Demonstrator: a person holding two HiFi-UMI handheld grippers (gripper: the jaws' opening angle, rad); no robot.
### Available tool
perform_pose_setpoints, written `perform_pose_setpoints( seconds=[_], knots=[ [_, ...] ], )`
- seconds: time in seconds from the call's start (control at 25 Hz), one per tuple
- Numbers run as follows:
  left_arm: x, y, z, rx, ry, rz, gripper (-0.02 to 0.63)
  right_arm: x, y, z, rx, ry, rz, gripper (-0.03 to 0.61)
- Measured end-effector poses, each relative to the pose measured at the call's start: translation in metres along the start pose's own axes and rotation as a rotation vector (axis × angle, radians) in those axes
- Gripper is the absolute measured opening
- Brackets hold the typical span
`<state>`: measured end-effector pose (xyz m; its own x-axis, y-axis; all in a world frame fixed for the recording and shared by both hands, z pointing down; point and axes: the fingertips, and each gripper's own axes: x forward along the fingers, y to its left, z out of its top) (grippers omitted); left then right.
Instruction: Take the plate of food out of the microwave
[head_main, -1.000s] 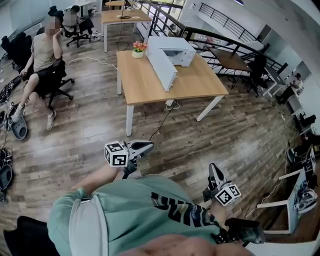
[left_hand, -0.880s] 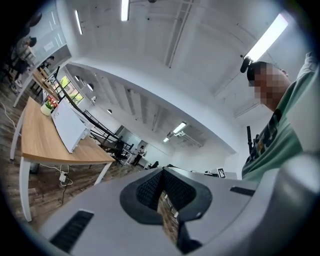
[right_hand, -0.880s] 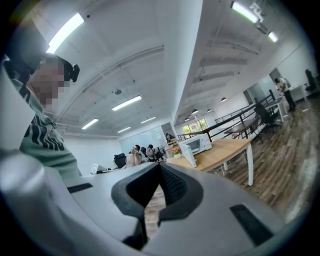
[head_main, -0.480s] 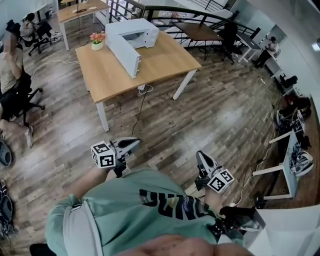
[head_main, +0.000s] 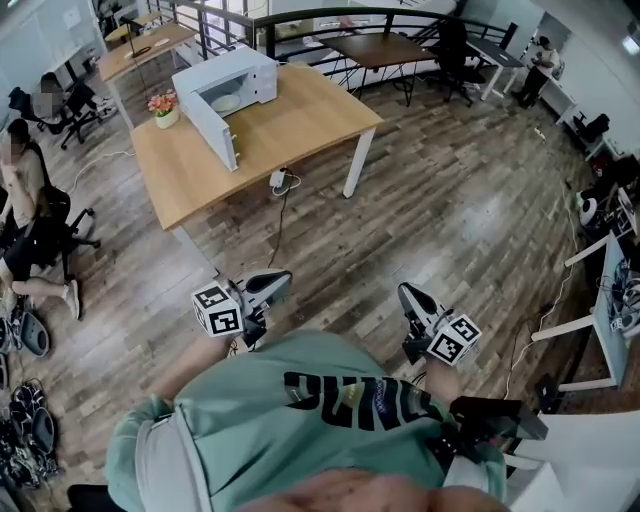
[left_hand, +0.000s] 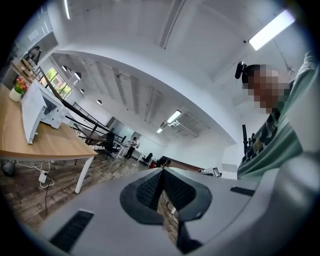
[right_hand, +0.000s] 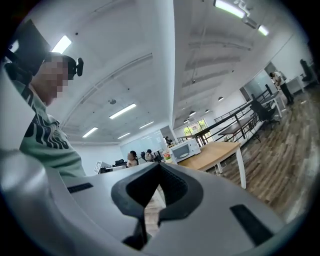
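A white microwave (head_main: 240, 72) stands on a wooden table (head_main: 290, 125) at the far upper left, its door (head_main: 208, 125) swung open. A pale plate (head_main: 226, 101) shows inside the cavity. Both grippers are held close to the person's body, far from the table. My left gripper (head_main: 283, 279) points toward the table with its jaws shut and nothing in them. My right gripper (head_main: 405, 291) is likewise shut and empty. The left gripper view has the microwave (left_hand: 37, 107) at its left edge, beyond the left gripper (left_hand: 161, 172). In the right gripper view the microwave (right_hand: 185, 148) lies beyond the right gripper (right_hand: 159, 167).
A flower pot (head_main: 164, 108) sits beside the microwave. A power strip with cable (head_main: 279, 181) hangs under the table. People sit on office chairs (head_main: 35, 215) at left, with shoes (head_main: 30, 425) on the floor. More tables (head_main: 380, 48), a railing and a white table (head_main: 600, 300) ring the wooden floor.
The head view has swung, so the table and microwave now sit further left and the microwave's open cavity faces me. Both grippers stay shut near the body.
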<state>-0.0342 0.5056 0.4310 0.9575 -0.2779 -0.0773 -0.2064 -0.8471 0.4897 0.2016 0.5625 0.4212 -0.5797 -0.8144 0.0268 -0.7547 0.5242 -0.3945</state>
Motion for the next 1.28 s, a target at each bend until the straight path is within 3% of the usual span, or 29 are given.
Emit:
perform_pose_setpoints(
  seconds=[0.32,0.72,1.0,1.28],
  knots=[
    [0.088,-0.006,-0.006,0.013,-0.01,0.05,0.003,-0.027,-0.077,0.031,-0.046,0.005,0.068,0.005],
    [0.121,0.017,0.005,0.016,0.018,0.056,0.003,-0.029,-0.123,0.032,-0.002,-0.012,0.047,0.005],
    [0.12,0.078,0.027,-0.003,-0.012,0.011,0.003,0.031,-0.136,0.04,-0.038,0.005,0.01,0.005],
    [0.095,0.169,0.107,0.057,-0.045,-0.045,0.003,0.145,-0.131,0.073,-0.103,-0.022,-0.009,0.005]
  ],
)
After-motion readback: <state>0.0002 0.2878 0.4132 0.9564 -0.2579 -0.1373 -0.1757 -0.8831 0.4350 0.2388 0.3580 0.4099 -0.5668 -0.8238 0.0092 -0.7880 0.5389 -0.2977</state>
